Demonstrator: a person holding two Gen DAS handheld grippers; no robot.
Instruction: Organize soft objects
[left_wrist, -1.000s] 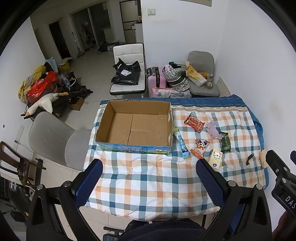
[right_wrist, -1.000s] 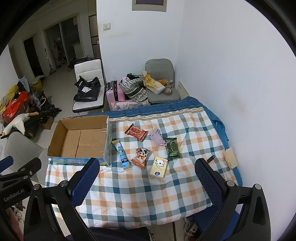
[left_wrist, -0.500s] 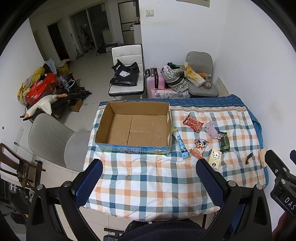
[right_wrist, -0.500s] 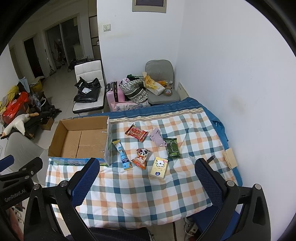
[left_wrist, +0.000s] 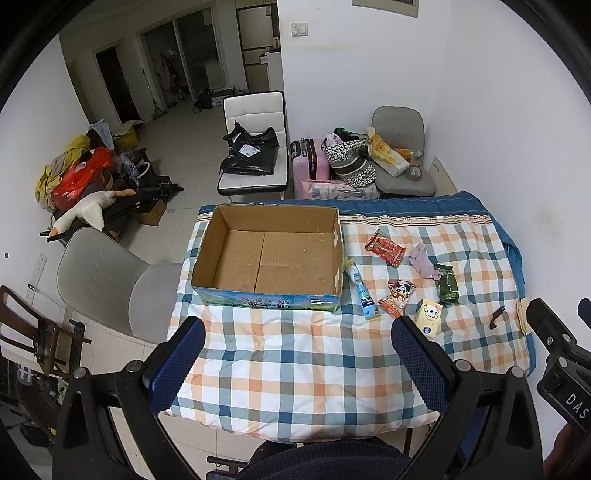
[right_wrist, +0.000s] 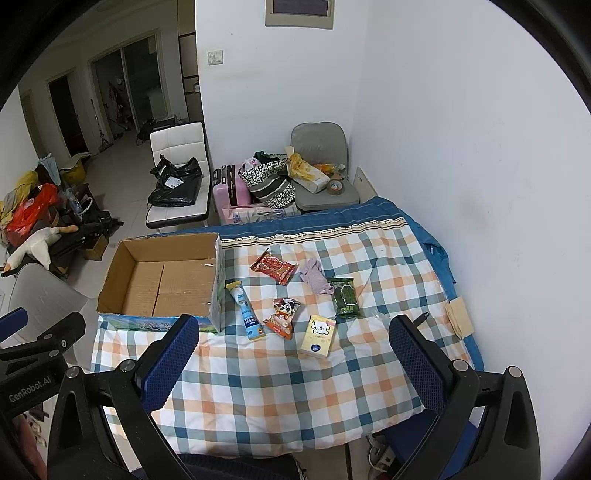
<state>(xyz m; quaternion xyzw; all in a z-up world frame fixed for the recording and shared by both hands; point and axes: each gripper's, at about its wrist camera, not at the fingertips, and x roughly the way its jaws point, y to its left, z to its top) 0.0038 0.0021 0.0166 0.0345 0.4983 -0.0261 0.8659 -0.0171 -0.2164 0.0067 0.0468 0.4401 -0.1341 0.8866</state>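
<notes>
White walls and a tiled floor are seen behind a table covered by a checked blanket (left_wrist: 295, 369). An open cardboard box (left_wrist: 269, 254) is set on the left part of the blanket, and nothing is seen inside it. Just beside the box, on its right, a blue and white tube (right_wrist: 246, 310) is laid. Further right, a red snack bag (right_wrist: 273, 266), a purple cloth (right_wrist: 314, 280), a green packet (right_wrist: 344, 297), a small cartoon snack bag (right_wrist: 284, 314) and a yellow tissue pack (right_wrist: 317, 335) are spread out near each other. A small black clip (left_wrist: 495, 316) is seen near the right edge.

The left gripper (left_wrist: 295, 365) is held above the near edge of the blanket with its fingers spread wide, and nothing is held. The right gripper (right_wrist: 291, 362) is held the same way, wide apart and holding nothing. A grey chair (left_wrist: 107, 280) is placed left of the table.
</notes>
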